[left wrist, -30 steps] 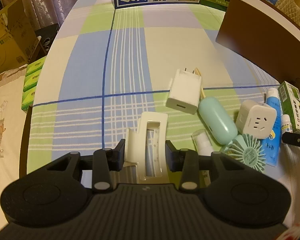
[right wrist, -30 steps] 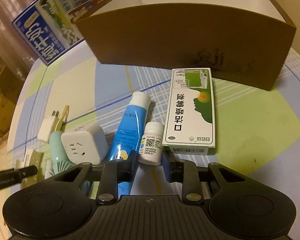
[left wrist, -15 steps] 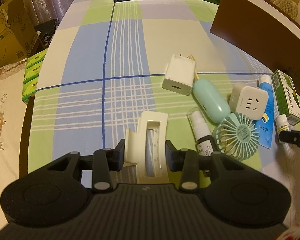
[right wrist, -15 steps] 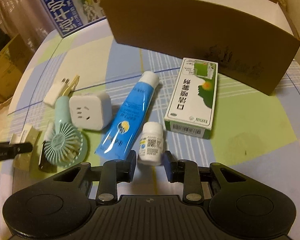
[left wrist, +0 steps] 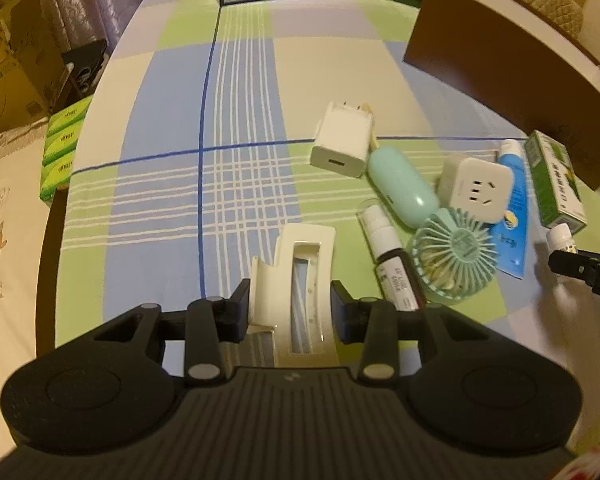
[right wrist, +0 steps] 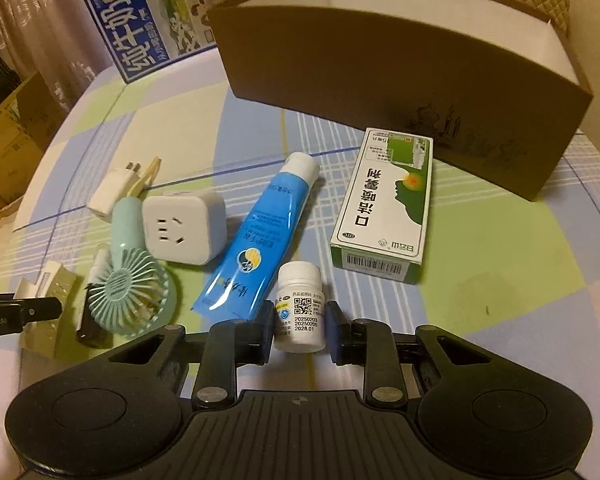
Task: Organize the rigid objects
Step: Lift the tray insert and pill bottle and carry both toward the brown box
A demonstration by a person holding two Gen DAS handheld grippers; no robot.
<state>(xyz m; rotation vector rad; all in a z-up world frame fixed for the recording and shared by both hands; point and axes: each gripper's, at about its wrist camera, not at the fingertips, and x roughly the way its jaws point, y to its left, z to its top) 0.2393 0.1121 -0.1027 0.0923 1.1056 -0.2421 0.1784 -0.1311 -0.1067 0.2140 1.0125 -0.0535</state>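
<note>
My left gripper (left wrist: pixel 291 300) is shut on a cream plastic frame (left wrist: pixel 306 236), which sticks out forward over the checked tablecloth (left wrist: pixel 172 128). In the right wrist view, a small white pill bottle (right wrist: pixel 300 292) stands between the pads of my right gripper (right wrist: pixel 299 316), whose jaws are closing and press its sides. To its left lies a blue tube (right wrist: pixel 256 240). A green and white medicine box (right wrist: pixel 384 208) lies just beyond it. The left gripper's finger (right wrist: pixel 20 312) and the frame show at that view's left edge.
A mint hand fan (left wrist: pixel 452 254), a white socket cube (left wrist: pixel 480 188), a white charger (left wrist: pixel 342 140) and a dark spray bottle (left wrist: pixel 392 264) are clustered between the grippers. A tall brown cardboard box (right wrist: pixel 380 60) stands behind them. A blue milk carton (right wrist: pixel 136 40) stands at the far edge.
The pill bottle was ahead of the right fingertips and now sits between the pads. Both views have drawn back from the objects; the left gripper still holds the frame.
</note>
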